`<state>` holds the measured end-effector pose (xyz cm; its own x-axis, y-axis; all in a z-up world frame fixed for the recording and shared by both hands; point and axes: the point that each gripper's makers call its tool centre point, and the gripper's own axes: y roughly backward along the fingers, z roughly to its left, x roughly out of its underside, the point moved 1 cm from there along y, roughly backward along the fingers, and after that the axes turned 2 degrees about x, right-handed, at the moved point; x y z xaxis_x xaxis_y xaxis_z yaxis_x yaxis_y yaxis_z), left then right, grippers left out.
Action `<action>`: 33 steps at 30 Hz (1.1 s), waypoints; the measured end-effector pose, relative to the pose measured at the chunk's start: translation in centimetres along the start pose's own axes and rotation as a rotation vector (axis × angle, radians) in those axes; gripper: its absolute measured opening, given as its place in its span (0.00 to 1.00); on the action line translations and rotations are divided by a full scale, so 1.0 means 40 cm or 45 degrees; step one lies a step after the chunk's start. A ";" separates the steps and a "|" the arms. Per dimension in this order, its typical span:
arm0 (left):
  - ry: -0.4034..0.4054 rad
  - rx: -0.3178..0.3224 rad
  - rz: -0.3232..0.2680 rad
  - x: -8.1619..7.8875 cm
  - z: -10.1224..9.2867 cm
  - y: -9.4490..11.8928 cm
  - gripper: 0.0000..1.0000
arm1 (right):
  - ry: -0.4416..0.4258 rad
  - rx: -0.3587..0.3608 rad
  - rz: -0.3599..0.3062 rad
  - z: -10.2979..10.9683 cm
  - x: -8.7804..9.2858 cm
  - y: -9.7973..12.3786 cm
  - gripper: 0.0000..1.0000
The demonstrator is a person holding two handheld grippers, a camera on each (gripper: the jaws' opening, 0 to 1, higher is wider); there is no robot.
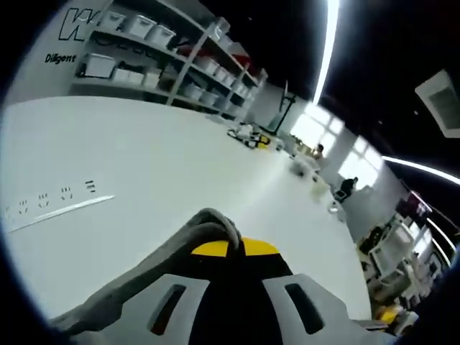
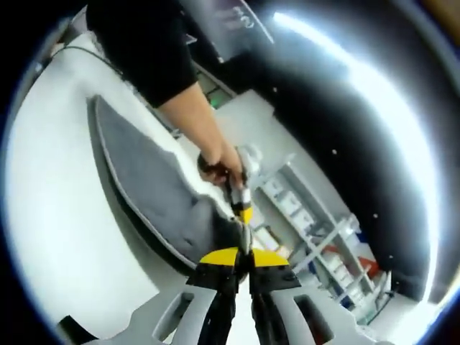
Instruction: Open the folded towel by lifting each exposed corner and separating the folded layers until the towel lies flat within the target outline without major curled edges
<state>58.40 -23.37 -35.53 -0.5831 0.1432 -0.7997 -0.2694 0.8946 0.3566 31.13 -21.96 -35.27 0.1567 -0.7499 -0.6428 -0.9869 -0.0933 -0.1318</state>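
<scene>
Two grippers each pinch a corner of the grey towel, apparently to pull its layers apart above the white table. At the bottom centre of the left gripper view, the left gripper (image 1: 233, 248) has its yellow-tipped jaws closed on a bunched fold of the towel (image 1: 180, 251), which trails off toward the lower left of the frame. Beyond it, the table (image 1: 144, 158) runs up the middle of the picture, with a pale marked line (image 1: 61, 210) at the left edge, possibly part of the target outline. Shelving with white bins (image 1: 165, 50) lines the upper left. In the right gripper view, the right gripper (image 2: 244, 260) is shut on the cloth at bottom centre; from there the towel (image 2: 151, 187) stretches up and left as a taut sheet, held off the surface. Just above the jaws, the person's hand (image 2: 219, 164) grips the other tool, its yellow tip meeting the same edge. The towel appears not yet laid flat.
</scene>
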 end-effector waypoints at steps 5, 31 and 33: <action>-0.022 -0.004 0.015 0.004 -0.003 -0.028 0.04 | -0.030 0.000 0.031 -0.002 0.019 0.005 0.00; -0.101 -0.082 -0.081 -0.043 0.034 -0.025 0.33 | -0.118 0.017 0.113 -0.044 0.080 0.016 0.26; -0.105 -0.083 -0.075 -0.039 0.033 -0.026 0.33 | -0.131 0.010 0.115 -0.041 0.080 0.016 0.27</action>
<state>60.61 -23.95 -35.29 -0.5005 0.1283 -0.8562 -0.3519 0.8734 0.3366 30.94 -25.51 -36.19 0.0708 -0.6839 -0.7262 -0.9969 -0.0231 -0.0755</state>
